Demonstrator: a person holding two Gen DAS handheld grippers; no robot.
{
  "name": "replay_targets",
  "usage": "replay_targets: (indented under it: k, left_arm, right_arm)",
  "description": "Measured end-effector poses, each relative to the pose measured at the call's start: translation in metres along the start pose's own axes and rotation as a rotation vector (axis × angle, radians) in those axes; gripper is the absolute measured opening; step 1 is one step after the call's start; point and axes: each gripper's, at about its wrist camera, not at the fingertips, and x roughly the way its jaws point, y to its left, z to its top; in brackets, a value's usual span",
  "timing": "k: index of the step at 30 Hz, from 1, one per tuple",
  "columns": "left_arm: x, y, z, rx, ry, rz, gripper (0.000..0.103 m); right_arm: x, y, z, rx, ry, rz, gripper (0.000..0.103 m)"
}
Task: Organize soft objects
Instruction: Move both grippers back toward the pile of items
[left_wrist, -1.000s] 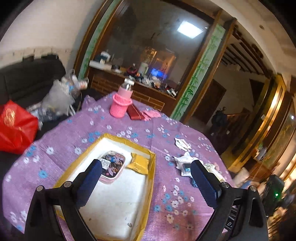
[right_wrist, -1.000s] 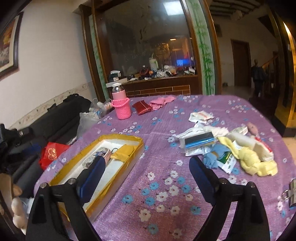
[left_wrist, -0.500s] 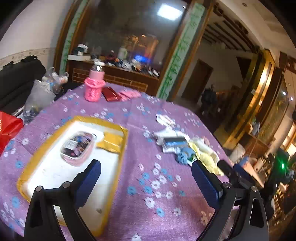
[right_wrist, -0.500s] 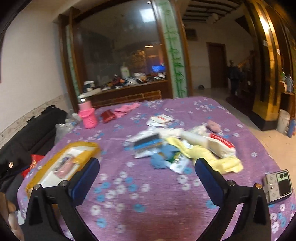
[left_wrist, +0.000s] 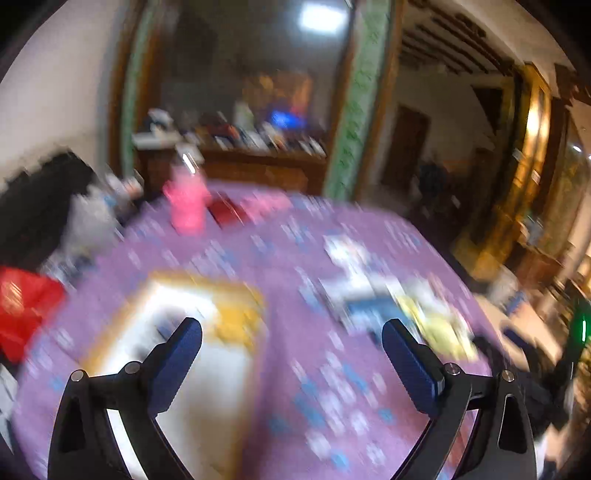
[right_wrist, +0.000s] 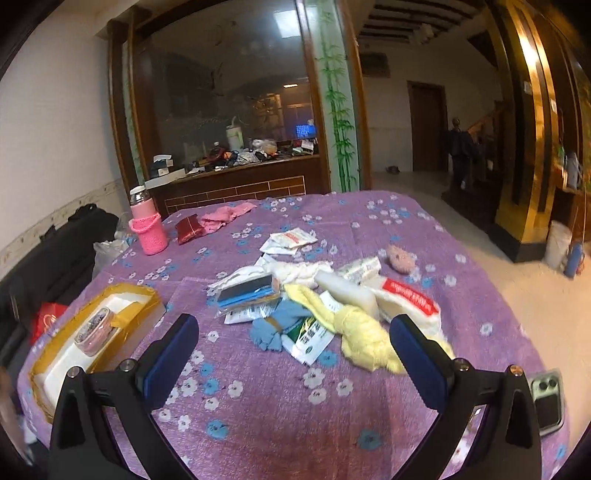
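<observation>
**Both grippers wide open above the bench, soft items heaped at its middle**

The right gripper (right_wrist: 293, 345) hung over the near part of the bench (right_wrist: 369, 218), which was covered in a purple cloth printed with small flowers. Its jaws stood wide apart and held nothing. Between and just beyond them lay the pile of soft things: a yellow cloth (right_wrist: 364, 338) bunched at the near right, a blue cloth (right_wrist: 275, 326) just left of it, a white towel with a red label (right_wrist: 404, 301) behind the yellow one, and a white fluffy cloth (right_wrist: 301, 271) farther back. Flat packets (right_wrist: 291, 238) and a blue-and-black pouch (right_wrist: 245, 291) were mixed into the same heap. A small pink fuzzy piece (right_wrist: 400, 258) sat apart to the right of the pile.

At the left edge of the bench lay a shallow yellow-rimmed tray (right_wrist: 122, 291) with a white floor; inside it were a small pink tin (right_wrist: 94, 330) and a yellow folded item (right_wrist: 129, 317), touching each other. At the far left stood a pink bottle (right_wrist: 146, 227), with a red wallet (right_wrist: 188, 229) and a pink cloth (right_wrist: 225, 214) beside it. A phone (right_wrist: 546, 400) lay at the near right edge.

The left wrist view was heavily blurred. The left gripper (left_wrist: 291, 349) showed there with its jaws also spread wide and empty, above the cloth between the tray (left_wrist: 162, 280) and the heap.
</observation>
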Motion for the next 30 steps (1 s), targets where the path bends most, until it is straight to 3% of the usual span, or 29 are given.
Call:
replay_targets:
  k: [2, 4, 7, 9, 15, 22, 27, 30]
  left_arm:
    - [-0.014, 0.016, 0.038, -0.018, -0.086, 0.072, 0.100]
    - [-0.026, 0.028, 0.069, -0.027, -0.122, 0.133, 0.100]
    - [-0.031, 0.032, 0.072, -0.033, -0.120, 0.112, 0.102]
    - [-0.019, 0.022, 0.058, 0.004, -0.081, 0.092, 0.102]
    - [0.064, -0.029, 0.006, 0.093, 0.187, -0.062, 0.102]
    - [0.150, -0.120, -0.019, 0.417, 0.262, -0.212, 0.102]
    - [0.198, -0.162, -0.038, 0.681, 0.271, -0.169, 0.102]
    - [0.218, -0.172, -0.043, 0.753, 0.282, -0.174, 0.102]
  right_arm:
    - [0.001, -0.003, 0.005, -0.002, -0.011, 0.002, 0.103]
    - [0.002, -0.012, 0.011, 0.025, -0.023, 0.001, 0.103]
    - [0.010, -0.031, 0.019, 0.082, -0.038, -0.017, 0.103]
    - [0.022, -0.046, 0.023, 0.110, -0.042, -0.052, 0.103]
    - [0.053, -0.072, 0.014, 0.134, -0.032, -0.125, 0.103]
    - [0.055, -0.097, 0.006, 0.206, -0.032, -0.165, 0.103]
    - [0.067, -0.114, 0.001, 0.268, 0.031, -0.163, 0.103]
    - [0.071, -0.119, 0.000, 0.291, 0.054, -0.153, 0.103]
